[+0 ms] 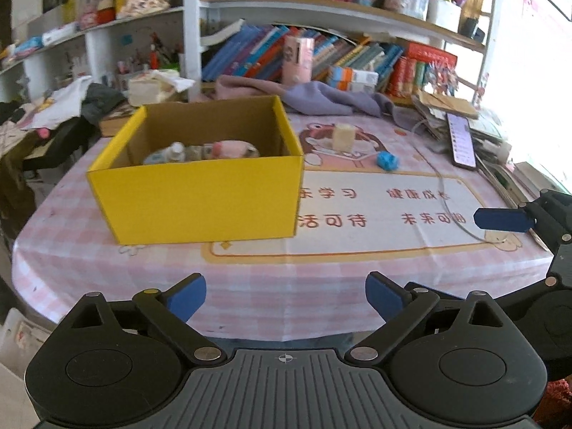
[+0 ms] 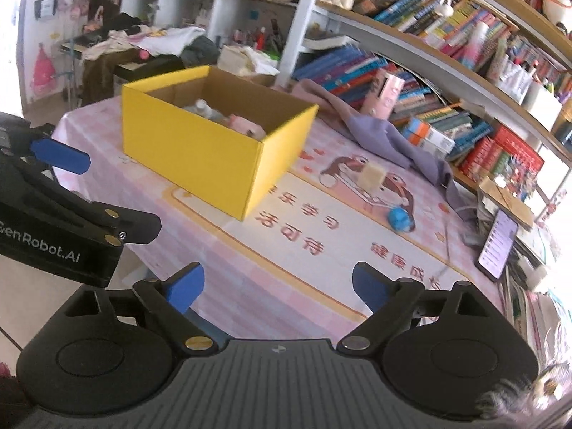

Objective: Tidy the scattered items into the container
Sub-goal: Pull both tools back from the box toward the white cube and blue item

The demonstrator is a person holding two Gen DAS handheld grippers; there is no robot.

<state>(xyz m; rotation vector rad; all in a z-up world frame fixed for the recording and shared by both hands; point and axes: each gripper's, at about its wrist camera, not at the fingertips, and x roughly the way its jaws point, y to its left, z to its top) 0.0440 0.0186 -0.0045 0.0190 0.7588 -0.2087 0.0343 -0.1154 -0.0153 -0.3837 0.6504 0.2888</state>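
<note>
A yellow cardboard box [image 1: 200,193] stands open on the pink checked tablecloth; it also shows in the right wrist view [image 2: 200,157]. Inside lie a small white bottle [image 1: 175,152] and a pink soft item [image 1: 232,149]. A pale cream block [image 1: 344,136] and a small blue crumpled item [image 1: 388,160] lie on the cloth right of the box; both show in the right wrist view, the block [image 2: 371,176] and the blue item [image 2: 400,218]. My left gripper [image 1: 286,298] is open and empty, near the table's front edge. My right gripper [image 2: 279,287] is open and empty, over the front edge.
A lit phone [image 1: 463,141] rests on a stack of papers at the right. A purple cloth [image 1: 321,98] lies behind the box. Bookshelves [image 1: 286,53] line the back. A thin white cable [image 1: 443,193] curves over the cloth. A cluttered side table [image 1: 53,114] stands left.
</note>
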